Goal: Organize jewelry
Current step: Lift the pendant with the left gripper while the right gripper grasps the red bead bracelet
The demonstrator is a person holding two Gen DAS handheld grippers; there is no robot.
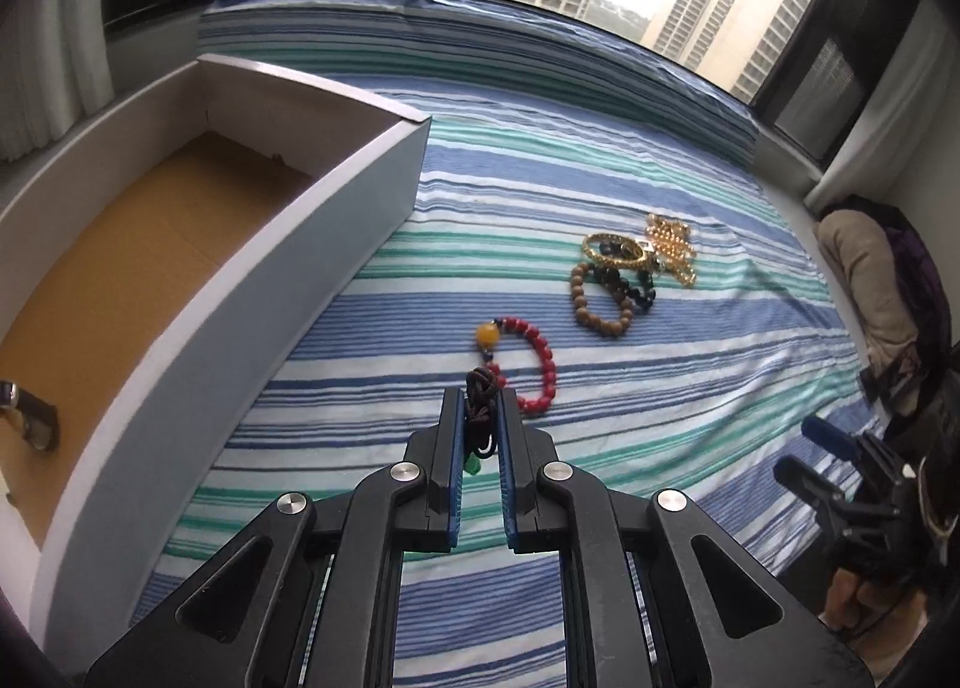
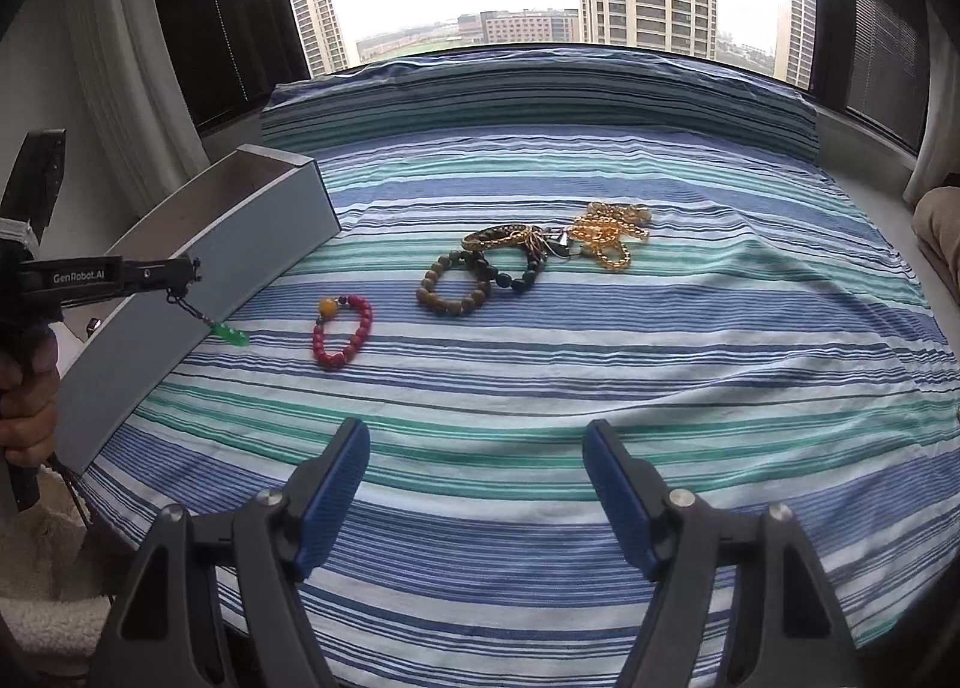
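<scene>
Cord (image 1: 480, 397) with a green pendant (image 2: 230, 335) is pinched in the left tongs (image 1: 480, 418), raised beside the box (image 1: 336, 244). Right tongs (image 2: 477, 484) are held wide, empty, over the bed (image 2: 660, 364).

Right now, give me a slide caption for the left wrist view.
Left gripper shut on a dark cord pendant beside the open box.

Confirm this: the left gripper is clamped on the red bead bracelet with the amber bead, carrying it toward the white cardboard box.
Not quite. The left gripper is clamped on a dark brown cord with a green pendant. The red bead bracelet with the amber bead lies on the striped bedsheet, per the right wrist view.
</scene>
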